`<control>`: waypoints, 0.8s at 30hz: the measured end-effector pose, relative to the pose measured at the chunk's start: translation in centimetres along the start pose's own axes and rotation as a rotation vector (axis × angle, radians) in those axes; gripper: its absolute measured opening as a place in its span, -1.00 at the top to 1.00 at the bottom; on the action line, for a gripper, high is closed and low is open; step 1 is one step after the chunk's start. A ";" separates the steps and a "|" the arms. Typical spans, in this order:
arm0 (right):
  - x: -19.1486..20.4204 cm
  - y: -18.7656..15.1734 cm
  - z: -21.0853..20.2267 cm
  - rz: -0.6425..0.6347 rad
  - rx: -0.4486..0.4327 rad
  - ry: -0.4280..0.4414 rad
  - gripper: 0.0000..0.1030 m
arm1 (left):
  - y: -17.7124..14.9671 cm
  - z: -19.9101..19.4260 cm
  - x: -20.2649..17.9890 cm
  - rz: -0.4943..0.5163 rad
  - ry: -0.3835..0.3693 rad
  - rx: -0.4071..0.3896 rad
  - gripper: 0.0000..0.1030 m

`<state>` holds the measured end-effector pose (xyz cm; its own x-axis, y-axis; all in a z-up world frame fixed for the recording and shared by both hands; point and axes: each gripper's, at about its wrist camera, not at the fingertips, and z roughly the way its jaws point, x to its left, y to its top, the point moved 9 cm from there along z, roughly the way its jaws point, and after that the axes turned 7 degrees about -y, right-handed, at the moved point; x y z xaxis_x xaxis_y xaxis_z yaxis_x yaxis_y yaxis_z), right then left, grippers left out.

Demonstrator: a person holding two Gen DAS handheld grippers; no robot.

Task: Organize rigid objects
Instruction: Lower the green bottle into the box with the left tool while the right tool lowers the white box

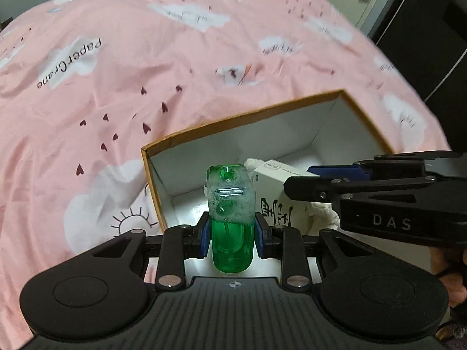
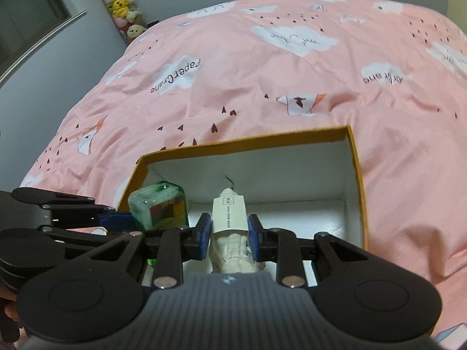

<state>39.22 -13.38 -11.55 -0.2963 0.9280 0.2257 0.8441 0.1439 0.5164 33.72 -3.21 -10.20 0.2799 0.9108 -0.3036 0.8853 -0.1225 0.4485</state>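
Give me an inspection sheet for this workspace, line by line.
Surface: pink bedsheet with cloud prints, wrinkled.
Job's things: open box on the sheet; green bottle and white packet, both held over the box.
Clutter: nothing seen.
Grippers: left gripper shut on the green bottle; right gripper shut on the white packet.
Cables: nothing seen.
Surroundings: plush toys by the wall; dark cabinet at the bedside.
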 end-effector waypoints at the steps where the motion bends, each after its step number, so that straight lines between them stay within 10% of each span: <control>1: 0.0 -0.1 0.4 0.011 0.001 0.001 0.49 | 0.0 0.3 0.1 0.006 0.000 0.017 0.36; 12: -0.7 -0.6 2.0 0.066 0.028 -0.032 0.47 | 0.7 0.9 -0.4 0.093 0.076 0.026 0.28; 24: -0.9 -1.9 2.7 -0.037 0.092 -0.135 0.28 | 1.7 -4.3 1.4 -0.006 0.117 -0.164 0.28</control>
<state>39.13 -13.55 -14.95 -0.2704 0.9584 0.0918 0.8729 0.2038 0.4434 33.99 -0.46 -6.27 0.2215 0.9521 -0.2108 0.8119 -0.0604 0.5806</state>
